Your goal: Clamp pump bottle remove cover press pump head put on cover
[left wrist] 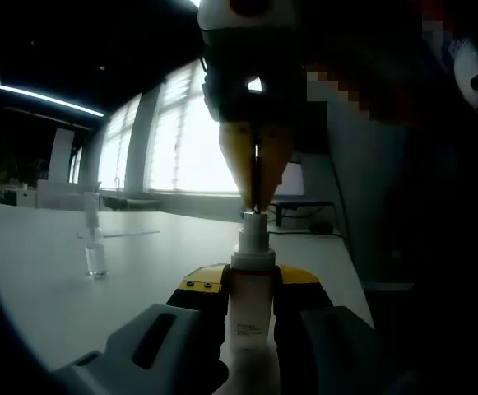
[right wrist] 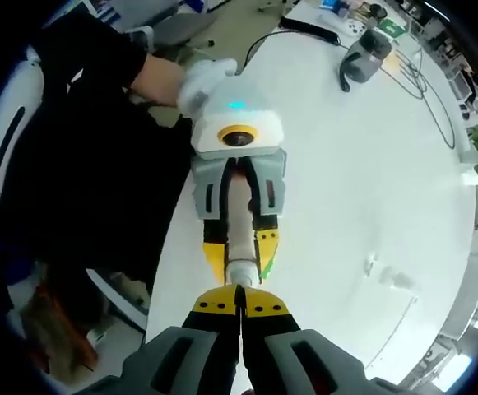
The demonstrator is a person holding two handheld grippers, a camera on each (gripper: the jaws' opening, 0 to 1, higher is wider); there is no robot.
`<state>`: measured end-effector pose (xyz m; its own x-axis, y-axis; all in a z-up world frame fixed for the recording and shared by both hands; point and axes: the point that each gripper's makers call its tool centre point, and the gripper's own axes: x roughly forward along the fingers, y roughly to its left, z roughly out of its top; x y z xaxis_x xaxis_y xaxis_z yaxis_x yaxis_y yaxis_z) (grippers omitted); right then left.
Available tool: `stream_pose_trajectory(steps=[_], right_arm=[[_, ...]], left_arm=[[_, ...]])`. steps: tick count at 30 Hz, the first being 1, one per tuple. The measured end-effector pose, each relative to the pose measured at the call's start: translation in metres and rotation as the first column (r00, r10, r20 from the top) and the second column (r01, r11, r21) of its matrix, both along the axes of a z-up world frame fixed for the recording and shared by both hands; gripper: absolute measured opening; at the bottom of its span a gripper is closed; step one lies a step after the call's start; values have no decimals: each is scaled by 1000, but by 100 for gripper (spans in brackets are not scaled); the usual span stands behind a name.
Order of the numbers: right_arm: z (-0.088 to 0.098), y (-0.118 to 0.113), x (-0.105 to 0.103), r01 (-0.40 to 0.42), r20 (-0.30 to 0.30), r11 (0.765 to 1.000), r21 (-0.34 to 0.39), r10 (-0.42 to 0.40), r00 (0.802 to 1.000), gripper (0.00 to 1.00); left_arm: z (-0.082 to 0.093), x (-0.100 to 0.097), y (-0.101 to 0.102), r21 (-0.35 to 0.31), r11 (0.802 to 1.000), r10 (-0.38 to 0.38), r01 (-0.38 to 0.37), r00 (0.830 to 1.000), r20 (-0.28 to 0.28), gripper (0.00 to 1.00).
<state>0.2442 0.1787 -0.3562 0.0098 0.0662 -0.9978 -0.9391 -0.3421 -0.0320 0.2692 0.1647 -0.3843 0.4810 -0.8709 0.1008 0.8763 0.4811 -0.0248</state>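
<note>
Pressing the pump head — cover already off.
Left tongs (left wrist: 251,300) clamp the pump bottle (left wrist: 251,304) upright above the table (left wrist: 49,271); right tongs (right wrist: 240,311), closed, bear on its pump head (left wrist: 253,224). Light, stiff, likely slick plastic — best held mid-body. Clear cover (left wrist: 95,239) stands apart.

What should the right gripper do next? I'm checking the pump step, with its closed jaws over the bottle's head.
Probably press straight down. The left gripper clamps the pump bottle upright, the clear cover already stands on the table, and the right gripper sits shut atop the pump head.
</note>
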Motion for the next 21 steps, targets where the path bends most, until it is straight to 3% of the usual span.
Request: stream_pose_trajectory(steps=[3,21], right_arm=[[0,0,-2,-69,4,998,1,69,998,0],[0,1,0,-81,5,997,-9,81,997,0]], left_arm=[[0,0,0,0,1000,0,0,1000,0,12],[0,0,0,0,1000,0,0,1000,0,12]])
